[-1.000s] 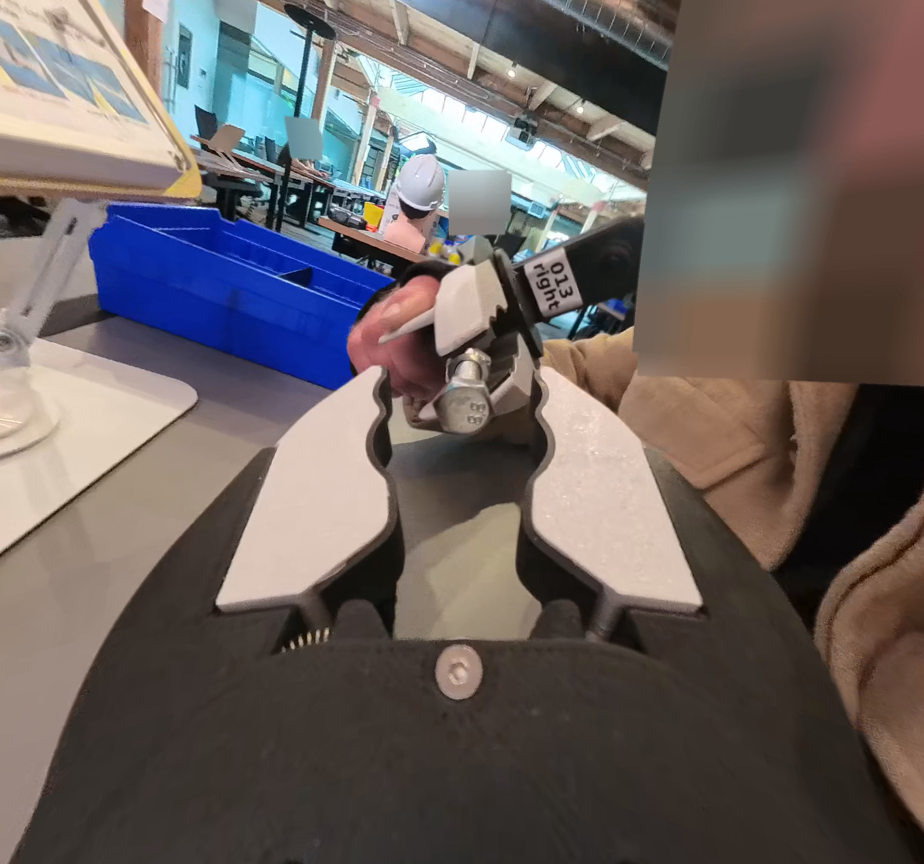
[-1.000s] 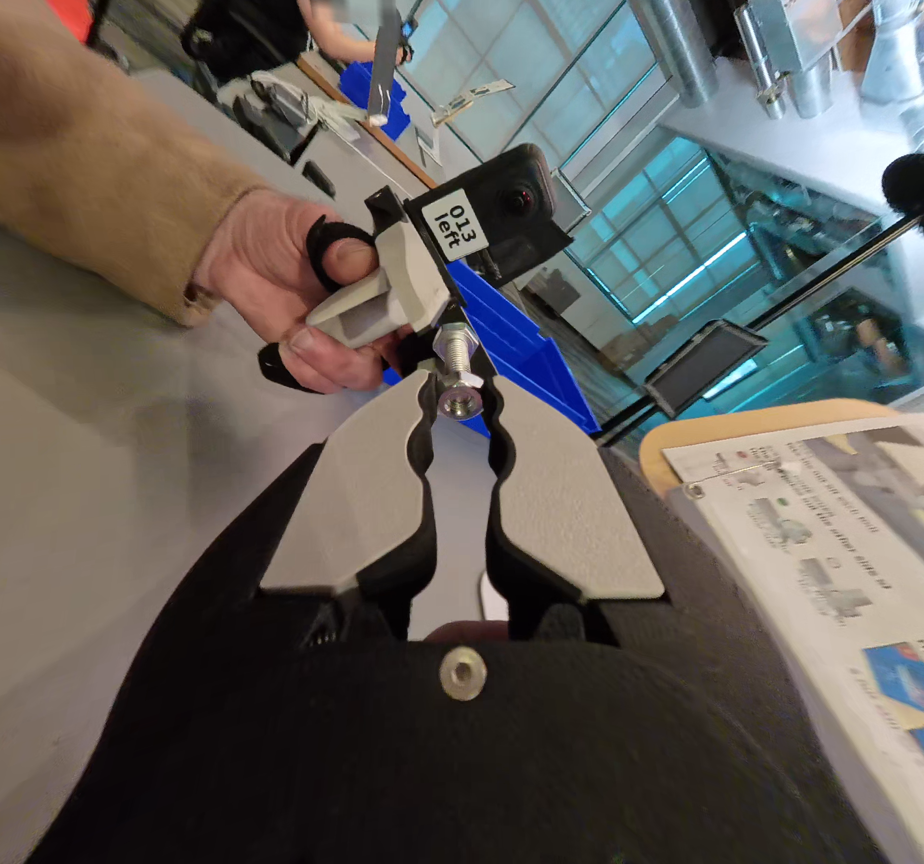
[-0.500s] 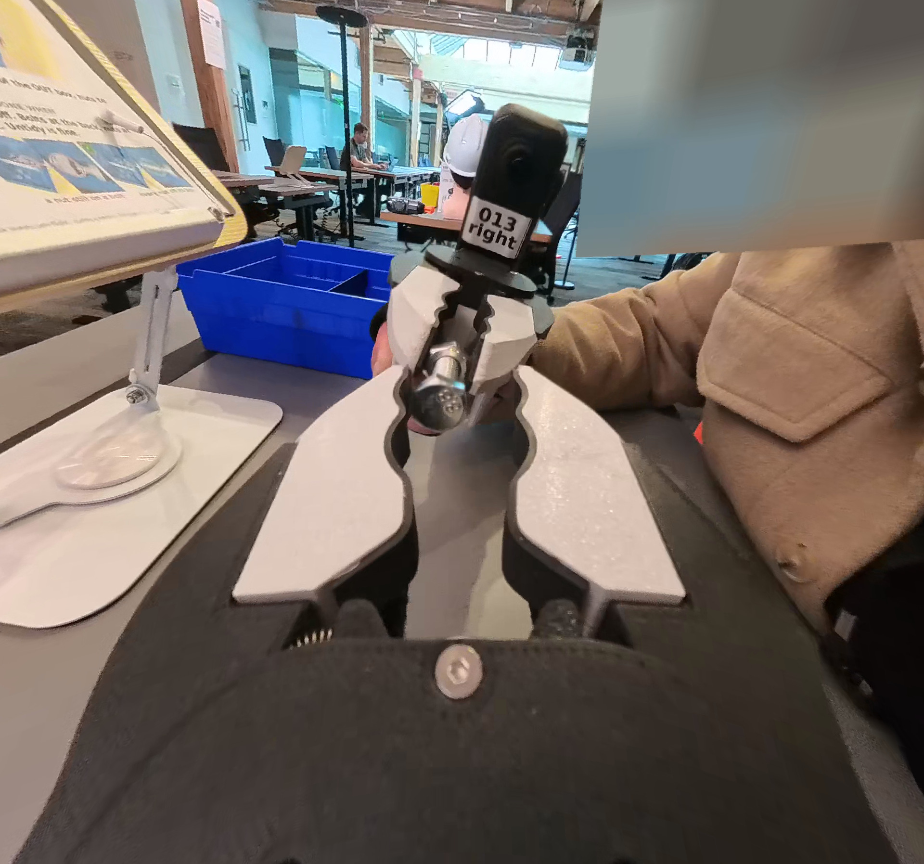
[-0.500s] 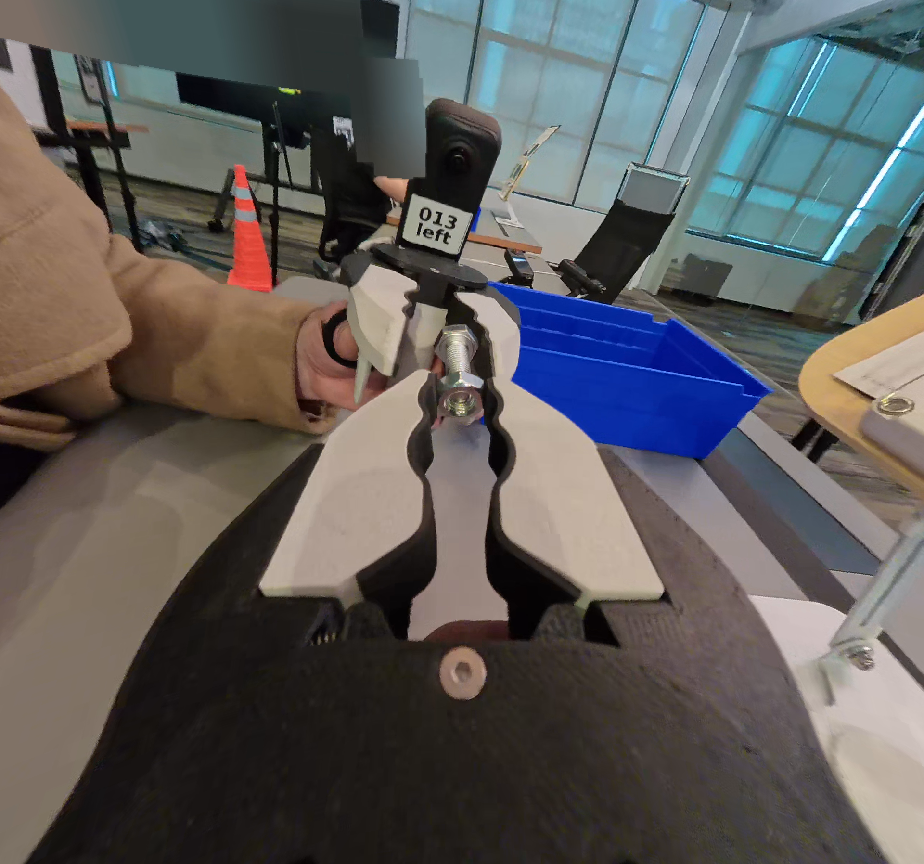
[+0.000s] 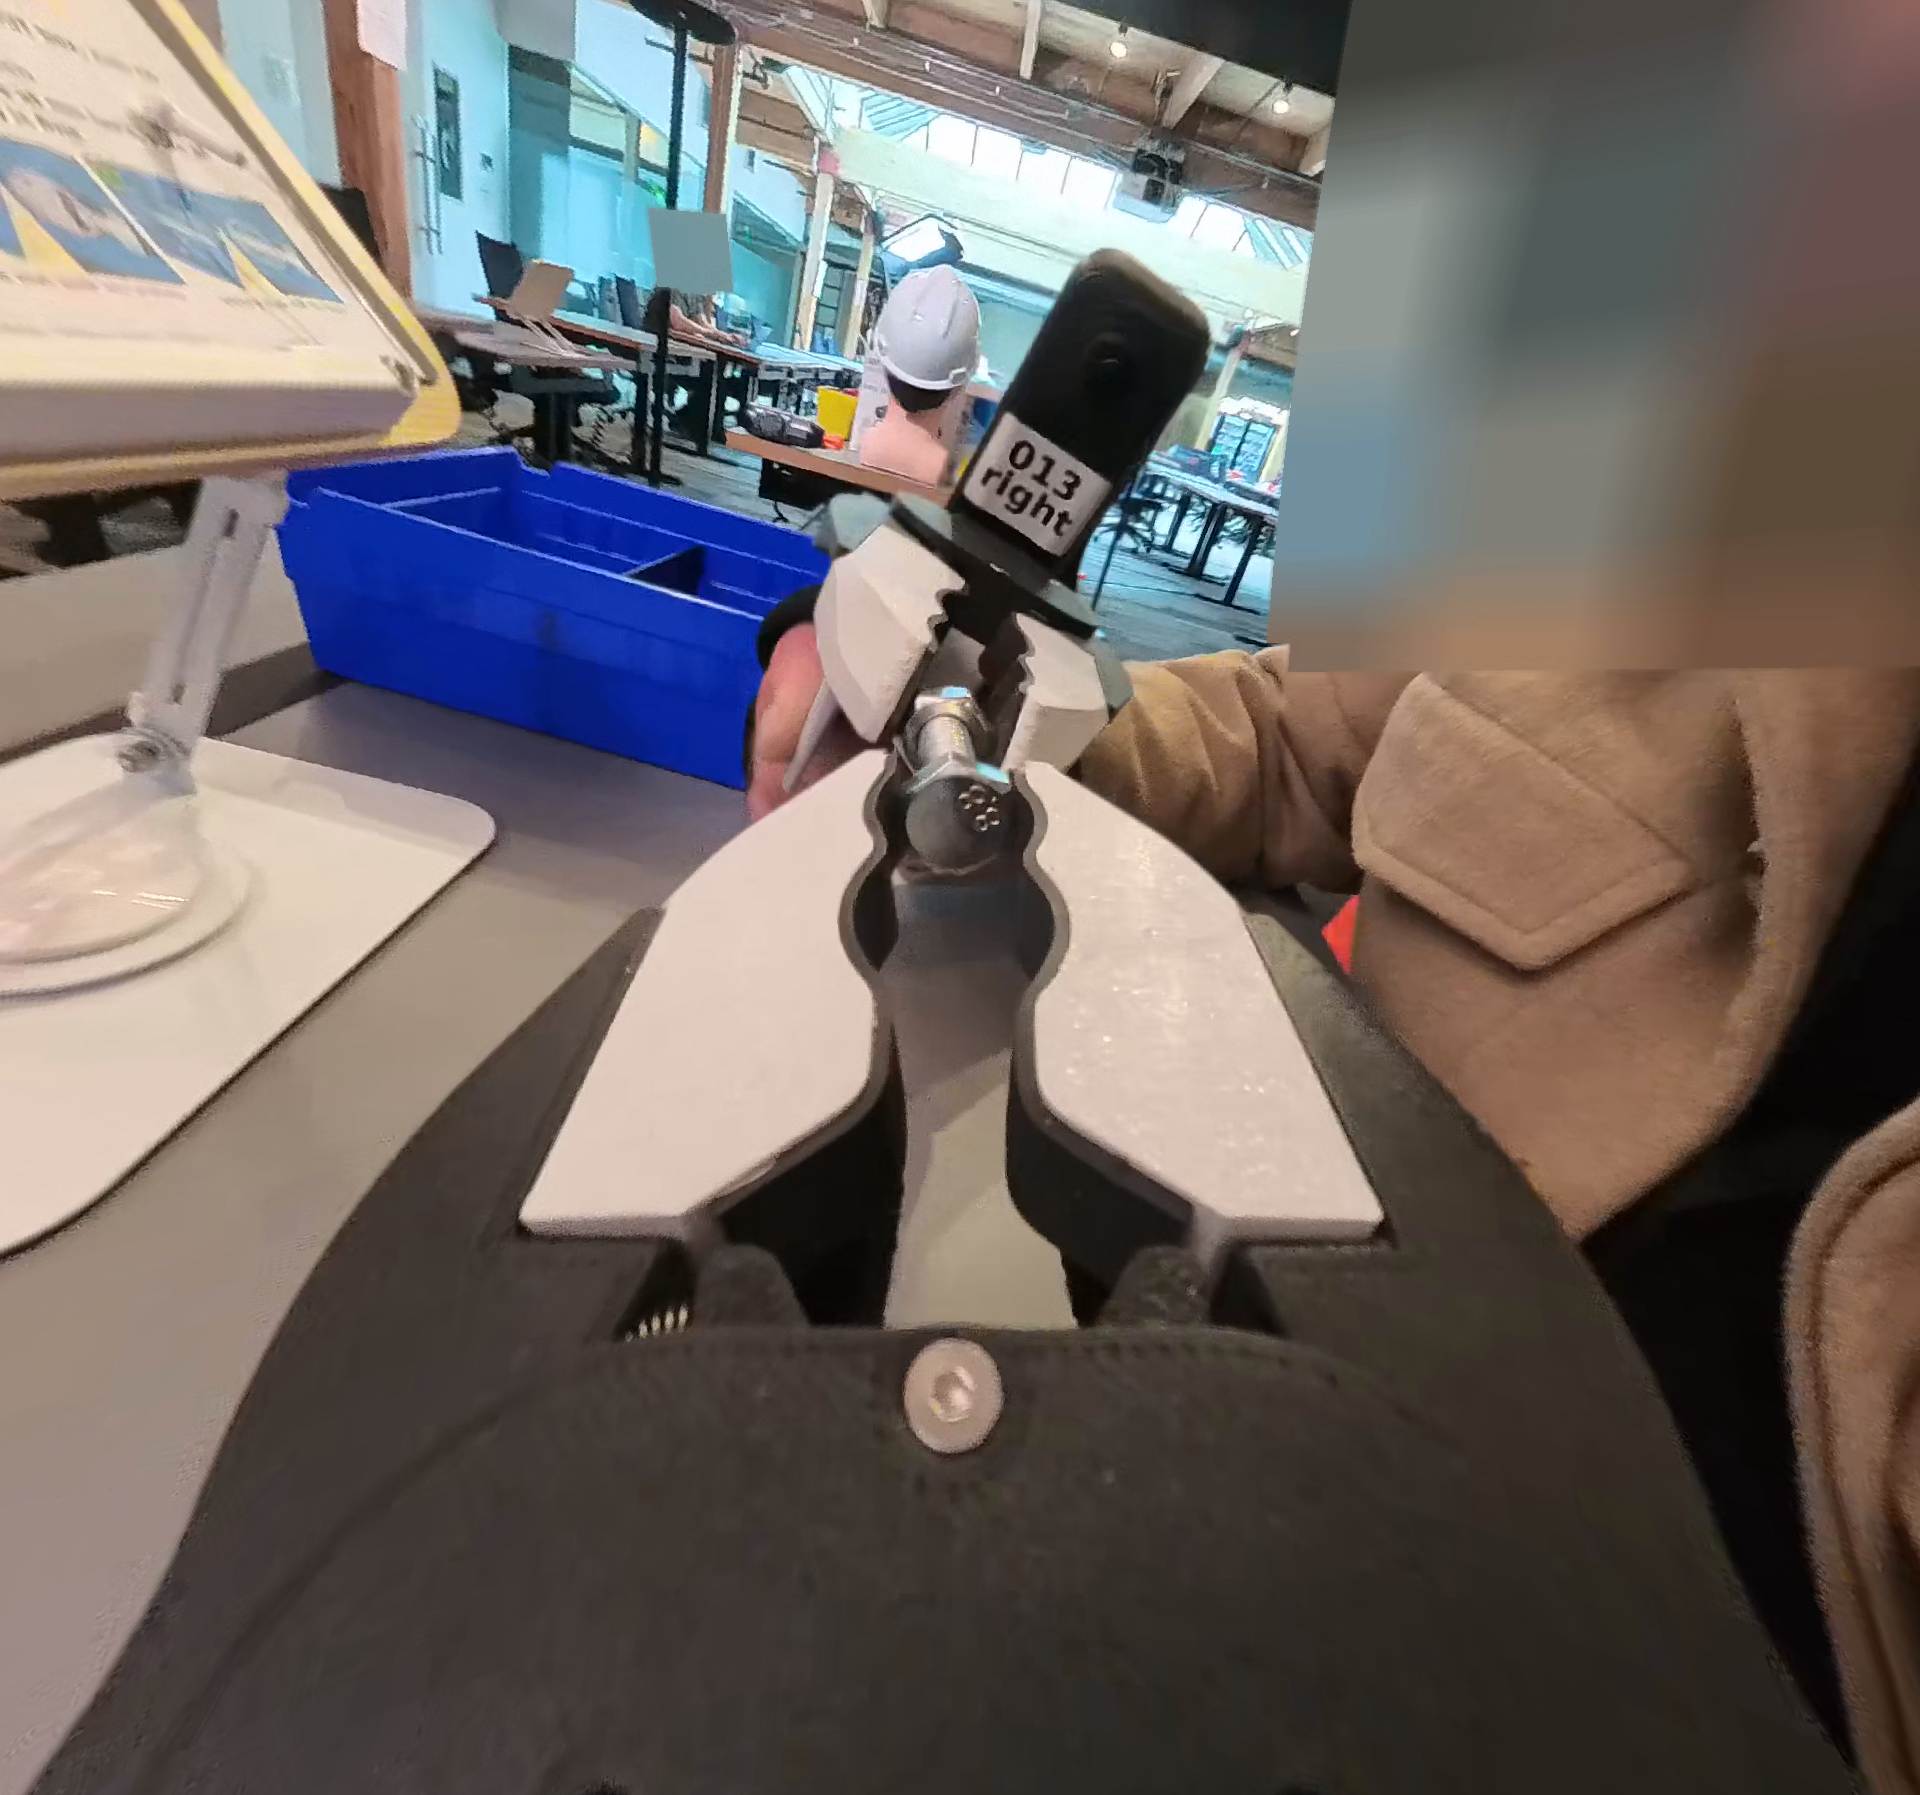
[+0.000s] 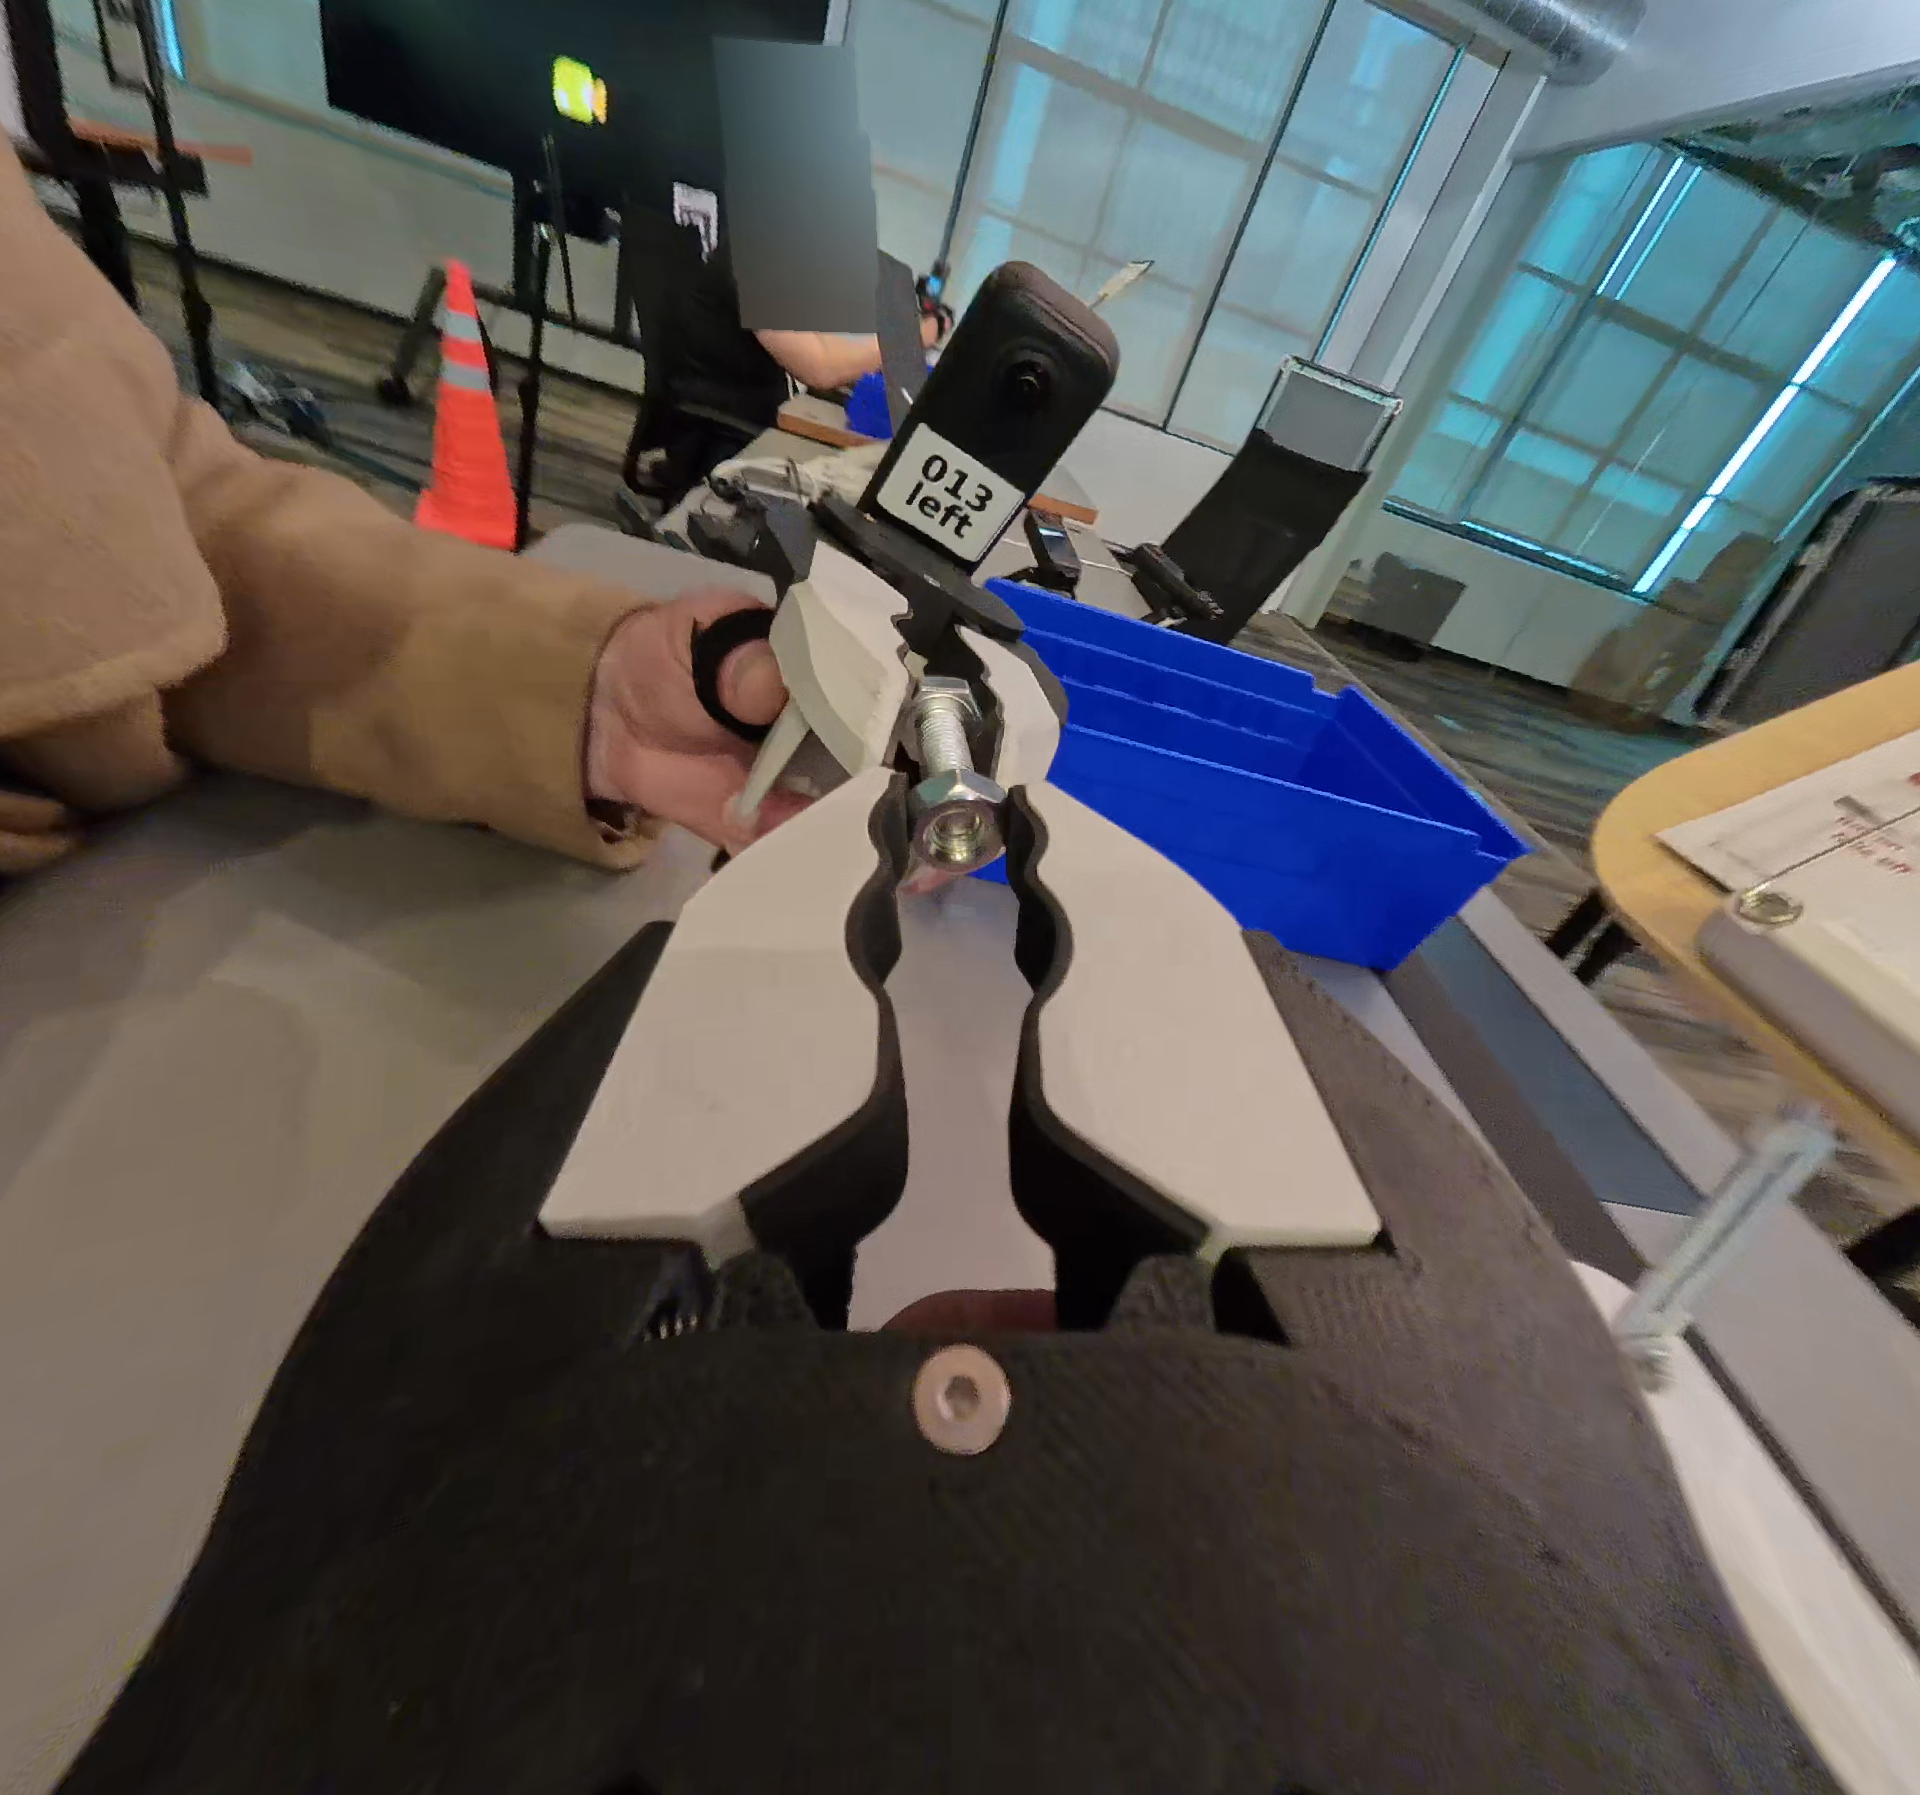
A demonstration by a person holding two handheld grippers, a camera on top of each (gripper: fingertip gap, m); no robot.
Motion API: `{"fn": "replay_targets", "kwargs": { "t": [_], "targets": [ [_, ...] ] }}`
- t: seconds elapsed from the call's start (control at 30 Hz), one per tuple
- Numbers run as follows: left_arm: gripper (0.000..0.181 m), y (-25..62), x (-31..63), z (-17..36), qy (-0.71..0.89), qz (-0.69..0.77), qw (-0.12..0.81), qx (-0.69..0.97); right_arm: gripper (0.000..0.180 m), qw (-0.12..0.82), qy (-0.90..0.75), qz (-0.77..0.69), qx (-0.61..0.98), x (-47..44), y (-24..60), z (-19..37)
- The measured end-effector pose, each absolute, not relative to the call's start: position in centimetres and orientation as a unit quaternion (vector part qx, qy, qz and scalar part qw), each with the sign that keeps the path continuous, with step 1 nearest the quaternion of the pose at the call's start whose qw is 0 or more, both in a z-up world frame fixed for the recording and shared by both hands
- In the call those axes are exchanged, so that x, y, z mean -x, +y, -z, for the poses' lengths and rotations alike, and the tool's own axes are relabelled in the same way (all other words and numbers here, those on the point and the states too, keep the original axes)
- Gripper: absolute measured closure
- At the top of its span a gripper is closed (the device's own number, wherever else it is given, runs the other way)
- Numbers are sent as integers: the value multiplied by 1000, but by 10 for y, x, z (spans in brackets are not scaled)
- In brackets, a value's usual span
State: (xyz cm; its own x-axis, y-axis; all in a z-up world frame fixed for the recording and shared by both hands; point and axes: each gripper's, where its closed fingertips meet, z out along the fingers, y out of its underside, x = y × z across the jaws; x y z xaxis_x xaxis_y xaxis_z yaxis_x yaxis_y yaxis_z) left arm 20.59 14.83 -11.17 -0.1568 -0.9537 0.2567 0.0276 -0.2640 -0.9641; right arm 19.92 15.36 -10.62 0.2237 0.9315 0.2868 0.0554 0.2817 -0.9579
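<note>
The left claw (image 5: pixel 954 815) pinched the bolt (image 5: pixel 951 789) by its head. The right claw (image 6: pixel 954 826) pinched the nut (image 6: pixel 952 820) on its other end. A blue bin (image 6: pixel 1247 758) sat behind them on the worktop (image 6: pixel 208 966).

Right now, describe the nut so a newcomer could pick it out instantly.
Start at the blue bin on the grey table; in front of it the two grippers meet tip to tip. A silver bolt bridges them, its head in the left gripper. The nut is the hexagonal ring with a threaded hole on the bolt's other end, pinched by the right gripper.
</note>
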Motion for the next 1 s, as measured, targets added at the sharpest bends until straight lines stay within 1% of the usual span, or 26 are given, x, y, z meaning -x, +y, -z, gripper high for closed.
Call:
{"fn": "replay_targets", "kwargs": {
  "t": [0.07, 0.17, 0.27, 0.33, 0.4, 0.53, 0.57, 0.63, 0.73, 0.8, 0.9, 1.0],
  "targets": [
    [163, 149, -206, 113, 443, 626, 382, 516, 161, 631, -533, -308, 473, -199, 154, 108],
    [163, 147, -205, 112, 426, 659, 349, 513, 162, 667, -583, -175, 431, -199, 154, 110],
    [163, 146, -205, 112, 411, 684, 326, 507, 162, 680, -620, -57, 386, -200, 154, 110],
    [163, 147, -205, 111, 400, 698, 316, 503, 162, 684, -629, -13, 370, -200, 155, 109],
    [163, 147, -205, 109, 392, 708, 312, 497, 162, 685, -622, -28, 379, -199, 155, 108],
    [162, 147, -204, 107, 399, 703, 324, 492, 162, 685, -595, -107, 406, -198, 153, 105],
    [159, 146, -204, 106, 400, 703, 325, 489, 162, 685, -592, -114, 408, -198, 154, 106],
    [144, 146, -207, 107, 406, 696, 325, 495, 162, 683, -586, -132, 415, -198, 153, 106],
    [139, 145, -208, 107, 424, 674, 351, 493, 162, 673, -570, -184, 434, -198, 154, 105],
    [133, 146, -208, 107, 442, 644, 380, 496, 162, 658, -541, -252, 458, -199, 155, 104],
    [134, 149, -205, 104, 464, 598, 433, 488, 162, 624, -510, -337, 487, -199, 157, 108],
    [143, 151, -203, 105, 490, 542, 478, 488, 162, 590, -477, -407, 509, -200, 159, 110]
  ]
}}
